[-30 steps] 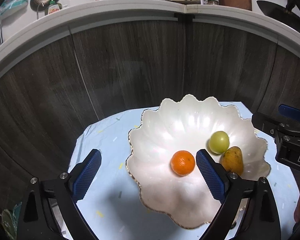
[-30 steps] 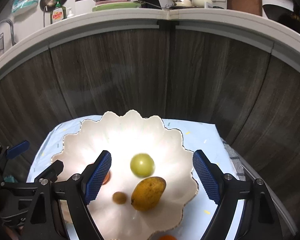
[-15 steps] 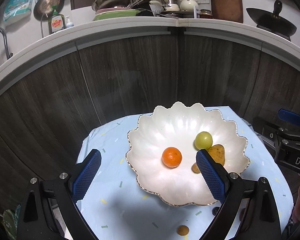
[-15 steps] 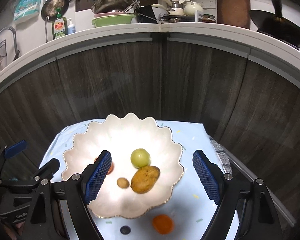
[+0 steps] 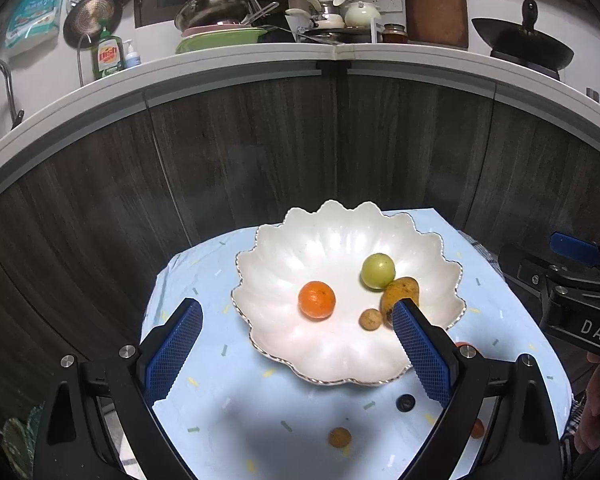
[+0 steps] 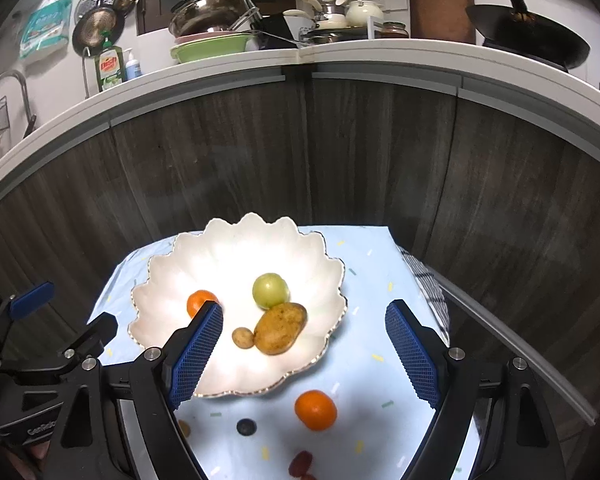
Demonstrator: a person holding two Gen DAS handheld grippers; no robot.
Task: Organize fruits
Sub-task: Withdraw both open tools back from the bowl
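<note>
Fruit in the dish: a round orange mandarin (image 5: 317,299), a smooth pale-green round fruit (image 5: 377,271), a speckled yellow-brown mango (image 6: 280,328) and a small tan round fruit (image 6: 242,337) lie in the white scalloped ceramic bowl (image 5: 340,236); the mango touches both the green fruit and the small tan one.
Fruit left out: a second orange mandarin (image 6: 315,409), a small dark berry (image 6: 246,427), a small red fruit (image 6: 300,462) and a brown round fruit (image 5: 339,437) sit on the pale blue confetti-print cloth of the table (image 5: 204,408), just in front of the bowl.
Left tool (image 5: 296,354): spread wide, nothing between the pads.
Right tool (image 6: 304,354): spread wide, empty.
Likely handling, mandarin: light, round, apt to roll; soft rind, so pinch gently across its middle.
Likely handling, berry and red fruit: tiny, easily crushed; close slowly and low.
Bowl: probably brittle; keep the pads off its rim.
</note>
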